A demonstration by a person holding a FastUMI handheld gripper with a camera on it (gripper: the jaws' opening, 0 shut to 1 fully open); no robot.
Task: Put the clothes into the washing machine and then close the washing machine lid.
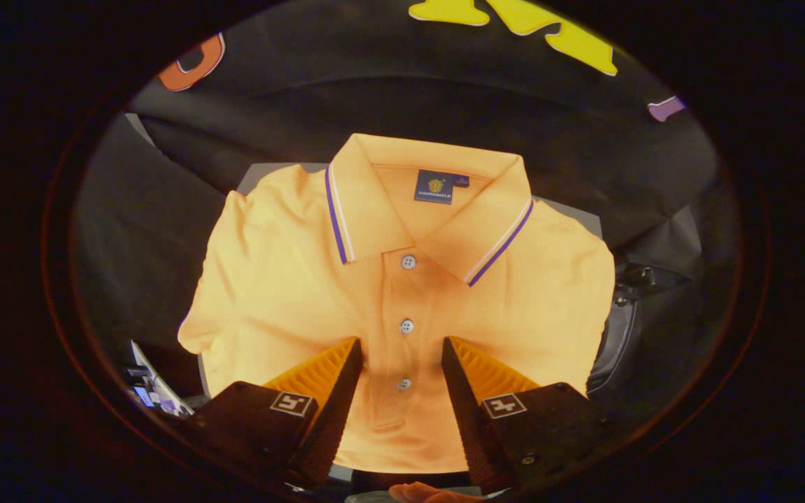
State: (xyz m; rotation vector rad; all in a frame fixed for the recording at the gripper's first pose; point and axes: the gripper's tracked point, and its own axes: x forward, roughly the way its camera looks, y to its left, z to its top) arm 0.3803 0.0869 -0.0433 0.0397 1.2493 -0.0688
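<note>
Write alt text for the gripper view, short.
An orange polo shirt lies flat and buttoned on a grey surface, collar away from the camera. The gripper hovers over its lower front with jaws open, the button placket showing between them and nothing gripped. Black cloth hangs behind, and a dark machine part sits beside the shirt.

An orange polo shirt (pixel 291 279) lies flat and face up on the counter (pixel 263 175), collar (trimmed in purple and white) at the far end, buttons done up. My tool (pixel 401 360) hangs over its lower placket, fingers spread apart, gripping nothing.
</note>
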